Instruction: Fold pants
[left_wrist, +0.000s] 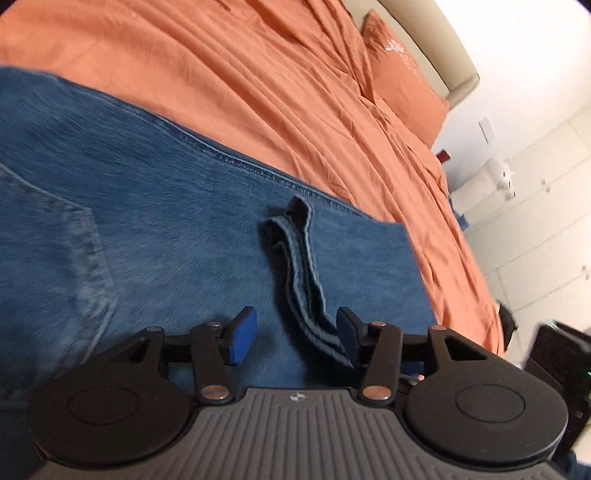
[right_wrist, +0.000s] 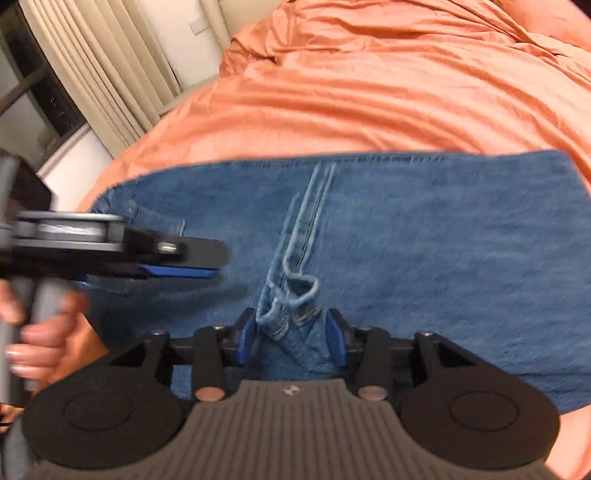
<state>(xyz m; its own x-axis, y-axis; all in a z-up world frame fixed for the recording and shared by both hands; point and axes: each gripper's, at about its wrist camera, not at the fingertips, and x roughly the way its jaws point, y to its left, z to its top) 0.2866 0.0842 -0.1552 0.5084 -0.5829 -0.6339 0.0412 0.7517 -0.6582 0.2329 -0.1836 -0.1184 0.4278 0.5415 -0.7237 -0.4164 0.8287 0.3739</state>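
Orange sheets (left_wrist: 258, 74) are covering the bed under everything, creased into long wrinkles, and a matching orange pillow (left_wrist: 402, 85) is leaning against a pale headboard (left_wrist: 432, 40) at the far end in the left wrist view. Beyond the bed's edge, white cupboard doors (left_wrist: 535, 184) are filling the wall. In the right wrist view, cream curtains (right_wrist: 92, 74) are hanging beside a dark window frame (right_wrist: 33, 88) at the upper left.

Blue jeans (left_wrist: 166, 221) are lying flat on the bed, spreading across the lower half of both views, with a stitched seam running along their far edge and a back pocket showing at the left of the left wrist view.

The left gripper (left_wrist: 297, 338) is hovering just over the denim with its blue pads standing well apart. A belt loop (left_wrist: 303, 280) is sticking up from the jeans between them, lying against the right-hand pad and clear of the other.

The right gripper (right_wrist: 291, 338) is sitting low on the jeans, its pads pressing in on a bunched fold of denim (right_wrist: 291, 310) that is rising between them, hems and stitching showing at its top. In this view the left gripper (right_wrist: 184, 264) is reaching in from the left above the jeans, blurred, with the person's hand (right_wrist: 40, 339) wrapping its grey handle.
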